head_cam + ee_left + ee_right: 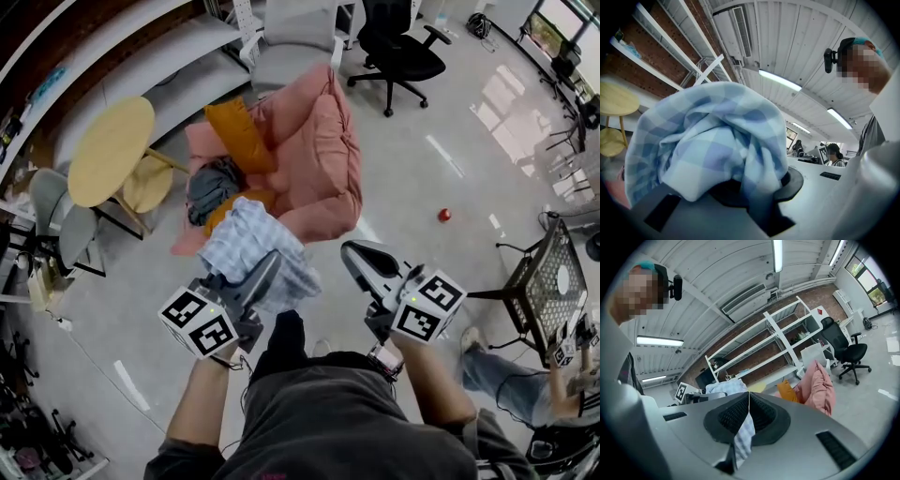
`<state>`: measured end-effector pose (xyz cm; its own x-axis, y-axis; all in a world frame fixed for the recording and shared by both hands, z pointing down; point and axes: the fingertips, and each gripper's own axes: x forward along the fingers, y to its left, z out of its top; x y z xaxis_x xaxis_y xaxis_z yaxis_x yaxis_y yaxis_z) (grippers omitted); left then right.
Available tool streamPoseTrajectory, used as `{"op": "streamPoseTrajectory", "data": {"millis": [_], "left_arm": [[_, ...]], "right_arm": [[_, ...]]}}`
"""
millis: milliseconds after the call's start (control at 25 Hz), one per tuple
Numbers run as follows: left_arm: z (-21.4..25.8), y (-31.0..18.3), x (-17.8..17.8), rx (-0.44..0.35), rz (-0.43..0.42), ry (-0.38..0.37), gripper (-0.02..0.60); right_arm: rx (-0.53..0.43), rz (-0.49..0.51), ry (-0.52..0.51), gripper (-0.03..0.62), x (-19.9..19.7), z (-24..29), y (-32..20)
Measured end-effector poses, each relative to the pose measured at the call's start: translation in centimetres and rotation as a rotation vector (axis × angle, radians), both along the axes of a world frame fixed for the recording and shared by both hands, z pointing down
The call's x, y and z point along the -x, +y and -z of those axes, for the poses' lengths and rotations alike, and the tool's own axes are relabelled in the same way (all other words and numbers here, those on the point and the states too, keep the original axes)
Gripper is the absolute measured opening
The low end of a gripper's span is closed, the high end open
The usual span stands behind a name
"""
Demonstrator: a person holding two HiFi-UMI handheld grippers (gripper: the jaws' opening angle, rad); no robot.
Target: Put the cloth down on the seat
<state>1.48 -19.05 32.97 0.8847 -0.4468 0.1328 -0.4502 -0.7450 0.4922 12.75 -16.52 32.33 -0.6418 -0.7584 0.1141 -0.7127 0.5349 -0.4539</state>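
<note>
A blue-and-white checked cloth (251, 246) hangs bunched in the air just in front of the pink cushioned seat (319, 150). My left gripper (270, 266) is shut on it, and in the left gripper view the cloth (712, 140) heaps over the jaws and hides the pads. My right gripper (350, 251) is level with the left one, to its right, with its jaws together. In the right gripper view a narrow strip of the cloth (743, 437) is pinched in my right gripper (749, 401). An orange cushion (239, 136) and a heap of dark clothes (214, 187) lie on the seat's left side.
A round wooden table (111, 150) and grey chairs (56, 220) stand to the left. A black office chair (398, 47) is at the back, and a small red ball (444, 215) lies on the floor. A metal mesh chair (544, 281) and another person's leg (506, 375) are at the right.
</note>
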Motion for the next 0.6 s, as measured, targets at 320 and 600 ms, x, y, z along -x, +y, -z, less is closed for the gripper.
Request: {"op": "streamPoseTrajectory", "data": {"millis": [320,600], "left_arm": [[-3.5,-12.3,-1.4,0.034,-0.070,-0.021,0.084],[-7.4,-24.6,-1.5,0.083,-0.152,-0.050,0.084]], "right_arm": [[0.070,-0.065,0.002,0.015,-0.3,-3.2,-9.0],[0.150,-0.133,0.009,0.015,0.8,-5.3,-18.3]]}}
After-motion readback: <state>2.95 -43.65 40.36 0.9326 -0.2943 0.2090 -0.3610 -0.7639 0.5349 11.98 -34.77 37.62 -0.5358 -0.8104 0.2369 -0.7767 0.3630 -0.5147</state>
